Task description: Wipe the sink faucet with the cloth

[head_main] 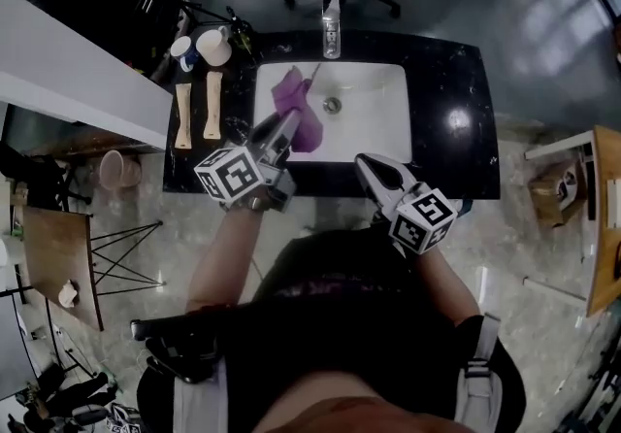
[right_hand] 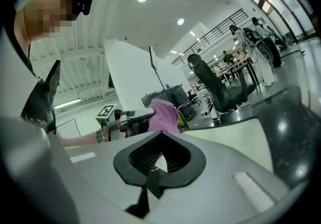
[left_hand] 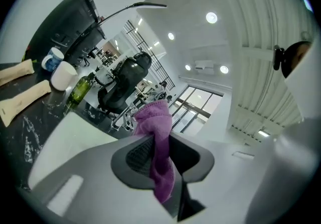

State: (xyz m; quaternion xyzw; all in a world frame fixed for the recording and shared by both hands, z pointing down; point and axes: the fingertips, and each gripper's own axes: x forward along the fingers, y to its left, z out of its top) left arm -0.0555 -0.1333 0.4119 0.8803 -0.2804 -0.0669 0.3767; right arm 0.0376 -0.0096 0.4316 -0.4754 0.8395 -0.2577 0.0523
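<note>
While the purple cloth [head_main: 296, 109] hangs pinched in the jaws of the left tool [head_main: 281, 135] over the left part of the white sink [head_main: 383, 125], it sits just beside the faucet [head_main: 313, 72], the thin spout at the basin's back rim. To wipe well, I judge a loose fold should be laid against the spout and stroked along it under a firm pinch. The right tool [head_main: 376, 172], pressed together on nothing, hovers at the near edge of the black counter [head_main: 451, 130].

Grey left gripper [head_main: 284, 122] and right gripper [head_main: 365, 162] bear black-and-white marker cubes [head_main: 231, 176]; black top [head_main: 340, 295]
</note>
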